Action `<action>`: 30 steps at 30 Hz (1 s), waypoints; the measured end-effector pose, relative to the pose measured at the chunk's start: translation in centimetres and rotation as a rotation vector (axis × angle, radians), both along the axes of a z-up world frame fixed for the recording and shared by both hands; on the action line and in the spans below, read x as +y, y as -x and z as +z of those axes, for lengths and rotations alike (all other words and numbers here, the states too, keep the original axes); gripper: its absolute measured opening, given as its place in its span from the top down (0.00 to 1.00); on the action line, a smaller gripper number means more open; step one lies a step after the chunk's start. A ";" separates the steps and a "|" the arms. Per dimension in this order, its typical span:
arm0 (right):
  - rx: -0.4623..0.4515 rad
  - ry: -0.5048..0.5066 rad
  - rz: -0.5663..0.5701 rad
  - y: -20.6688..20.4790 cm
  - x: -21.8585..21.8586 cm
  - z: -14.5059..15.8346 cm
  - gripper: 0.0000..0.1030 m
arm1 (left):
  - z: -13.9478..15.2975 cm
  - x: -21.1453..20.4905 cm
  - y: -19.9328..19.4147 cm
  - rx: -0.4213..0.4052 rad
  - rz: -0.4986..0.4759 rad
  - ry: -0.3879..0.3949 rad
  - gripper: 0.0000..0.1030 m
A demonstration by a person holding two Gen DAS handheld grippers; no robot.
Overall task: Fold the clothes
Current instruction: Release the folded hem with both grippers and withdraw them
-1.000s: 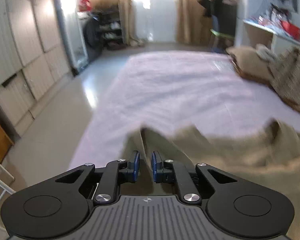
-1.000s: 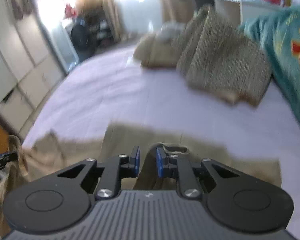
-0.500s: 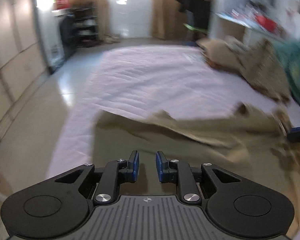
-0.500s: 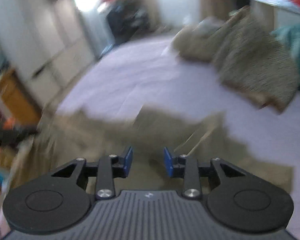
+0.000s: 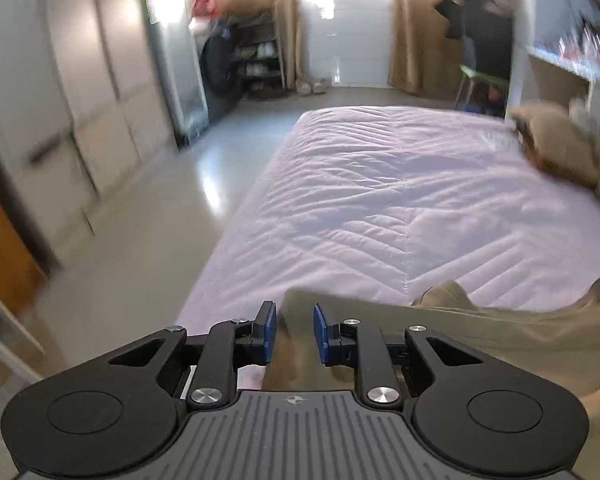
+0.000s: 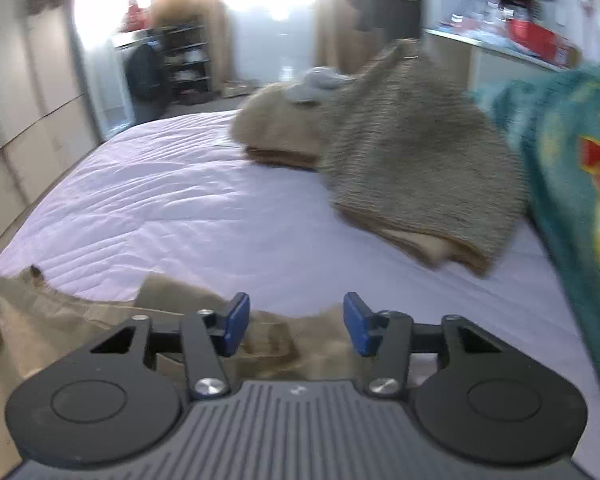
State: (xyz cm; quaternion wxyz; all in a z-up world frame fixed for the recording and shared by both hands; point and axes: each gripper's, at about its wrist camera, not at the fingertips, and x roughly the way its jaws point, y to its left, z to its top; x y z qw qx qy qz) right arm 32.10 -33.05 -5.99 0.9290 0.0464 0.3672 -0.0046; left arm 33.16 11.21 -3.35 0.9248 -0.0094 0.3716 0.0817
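- Lying spread along the near edge of the lilac-sheeted bed, the olive-tan garment runs under both tools; its left corner sits right at the mattress side, beside the drop to the floor.
- Left gripper: jaws narrowly apart with the garment's corner between the blue pads; no pinch shows, so I judge the cloth released or nearly so. Lifting away while a pad catches the fabric could drag this corner off the edge and undo the lay.
- Right gripper: jaws wide apart over a bunched, seamed part of the garment, gripping nothing. That ridge may get folded in as a crease if it is not smoothed first.
- Uneven spread is the main risk: the cloth looks rumpled toward the far left of the right view, so a fold taken now would likely come out skewed.
- Further right, a knitted tan pile and a teal blanket lie well apart from the garment; a wide sweep could snag them.
- Both views are blurred, so fine contact cannot be confirmed.
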 end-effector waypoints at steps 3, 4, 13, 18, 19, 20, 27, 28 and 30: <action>0.126 -0.050 0.001 2.4 -1.2 0.8 0.47 | 1.8 -0.5 5.0 0.007 -0.016 -0.040 0.76; 0.167 -0.047 0.006 3.5 -1.3 0.9 0.47 | 2.3 -0.8 7.0 0.008 -0.030 -0.059 0.76; 0.221 0.065 0.128 17.0 -0.6 -0.7 0.45 | 1.2 -1.5 20.9 0.070 -0.035 -0.030 0.75; 0.159 -0.030 0.105 17.2 -1.6 -2.4 0.45 | -0.2 -0.2 22.9 0.038 0.014 -0.013 0.70; 0.160 -0.032 0.105 16.9 -1.8 -2.7 0.45 | -0.4 0.1 23.4 0.031 0.023 -0.010 0.67; 0.162 -0.034 0.106 16.7 -2.0 -3.0 0.45 | -0.7 0.3 23.8 0.025 0.033 -0.007 0.66; 0.175 -0.067 0.147 16.8 -1.2 -5.7 0.39 | -2.3 -0.7 23.2 0.019 0.049 -0.037 0.63; 0.173 -0.068 0.162 16.9 -0.9 -5.7 0.31 | -2.0 -0.7 23.6 0.006 0.033 -0.015 0.63; 0.178 -0.072 0.199 16.9 -0.3 -5.7 0.27 | -1.8 -0.8 24.0 -0.010 -0.024 0.023 0.61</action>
